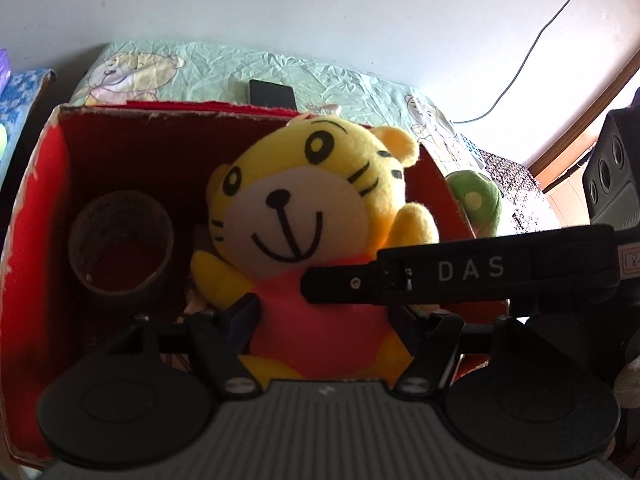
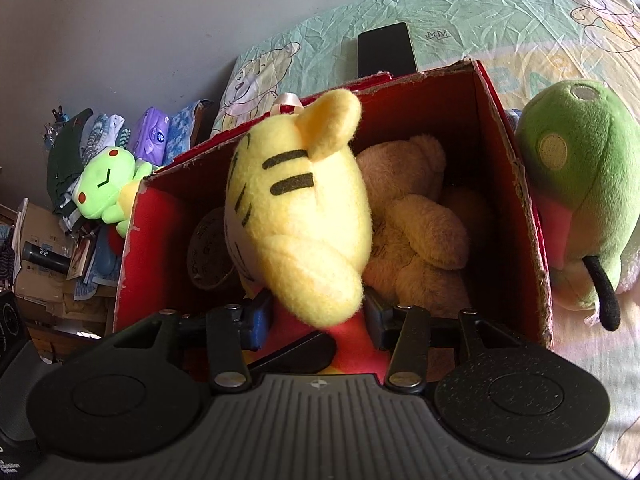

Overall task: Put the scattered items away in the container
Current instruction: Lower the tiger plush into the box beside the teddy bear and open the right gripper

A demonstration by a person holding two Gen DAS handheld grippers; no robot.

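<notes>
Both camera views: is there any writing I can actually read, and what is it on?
"DAS": white letters on the black strap crossing in front of the yellow tiger plush.
"MM" with a small crown: printed on the green bedsheet.
"8" then unclear: label at the strap's right end, cut off.
Round tin in the red box: lettering too blurred.
Purple packet: logo too small.

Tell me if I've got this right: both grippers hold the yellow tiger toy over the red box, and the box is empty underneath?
Not quite. Both grippers, left and right, do hold the yellow tiger toy over the red box, but the box isn't empty: the right wrist view shows a tan plush bear inside.
</notes>
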